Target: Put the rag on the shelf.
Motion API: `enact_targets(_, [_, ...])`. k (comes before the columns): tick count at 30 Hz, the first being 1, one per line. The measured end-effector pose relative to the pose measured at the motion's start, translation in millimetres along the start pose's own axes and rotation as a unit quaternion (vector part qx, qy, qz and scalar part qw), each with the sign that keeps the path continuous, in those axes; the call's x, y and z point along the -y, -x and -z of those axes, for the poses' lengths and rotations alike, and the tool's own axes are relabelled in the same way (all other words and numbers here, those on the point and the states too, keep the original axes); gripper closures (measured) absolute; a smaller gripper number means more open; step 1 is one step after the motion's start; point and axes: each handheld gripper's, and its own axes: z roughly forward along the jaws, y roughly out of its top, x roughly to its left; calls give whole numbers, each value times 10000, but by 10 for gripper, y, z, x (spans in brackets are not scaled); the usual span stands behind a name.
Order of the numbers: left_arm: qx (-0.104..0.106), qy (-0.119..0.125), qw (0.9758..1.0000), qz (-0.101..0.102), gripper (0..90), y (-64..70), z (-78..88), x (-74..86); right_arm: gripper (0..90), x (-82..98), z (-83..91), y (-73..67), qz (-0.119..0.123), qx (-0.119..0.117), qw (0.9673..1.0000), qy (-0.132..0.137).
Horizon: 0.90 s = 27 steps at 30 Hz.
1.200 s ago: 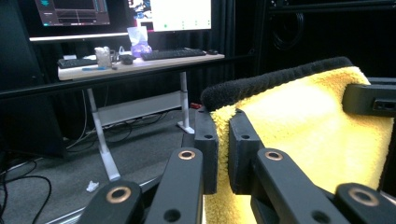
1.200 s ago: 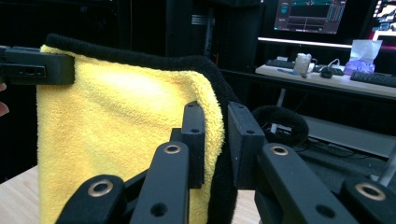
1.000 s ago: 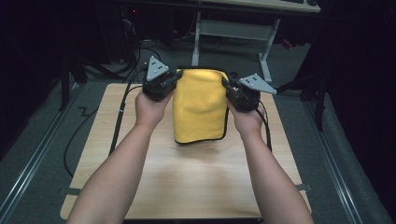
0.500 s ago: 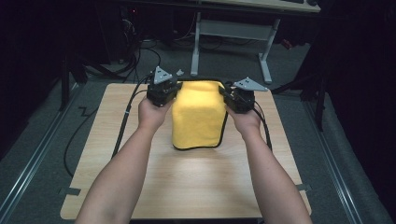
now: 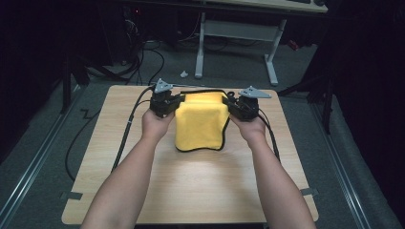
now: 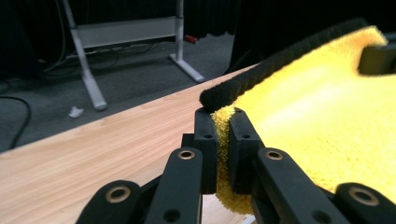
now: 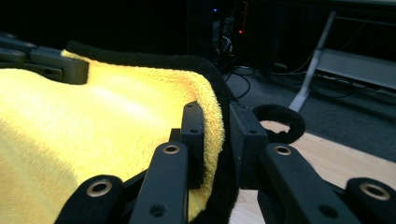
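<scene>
- The yellow towel (image 5: 200, 121) is in the upper centre of the high view, on the far half of the wooden table (image 5: 191, 186). It has a black border around its edge.
- The left gripper (image 5: 173, 103) is at the upper left corner of the towel in the high view, and the left hand (image 5: 156, 123) holds it from below in the frame.
- In the left gripper view, the two black jaws of this gripper are clenched on the towel (image 6: 327, 116). The yellow fabric is squeezed between the pads in the lower centre of the frame, and the black border (image 6: 261, 70) runs just above them toward the upper right.
- The right gripper (image 5: 233, 104) is at the upper right corner of the towel in the high view, with the right hand (image 5: 250, 129) under it.
- In the right gripper view, its jaws grasp the towel's edge (image 7: 212, 107). The yellow fabric and the thick black border stand between the two pads in the centre of the frame.
- A small black loop (image 7: 280, 122) of the towel is seen right of the jaws in the right gripper view, above the table surface.
- The near part of the towel lies on the table in the high view, while the far edge is stretched between the two grippers.
- A white desk frame (image 5: 236, 33) stands on the floor behind the table, at the top of the high view.
</scene>
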Motion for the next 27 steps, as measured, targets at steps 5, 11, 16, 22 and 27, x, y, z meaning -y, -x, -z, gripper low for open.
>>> enact_targets(5, [121,46,9997,206,838,-39,-7,49,782,68,-2,16,-148,-81,9998,59])
enact_targets(11, [276,19,9986,458,830,-87,-38,85,781,93,-23,77,-320,-210,9993,-56])
enact_targets(16, [365,20,9976,587,823,-140,-67,142,780,129,-57,120,-489,-284,9984,-39])
enact_targets(22, [451,-127,9971,602,804,-181,-133,339,781,170,-101,133,-553,-281,9980,-107])
enact_targets(27, [526,-80,9956,776,805,-165,-164,433,780,227,-107,155,-623,-298,9976,-103])
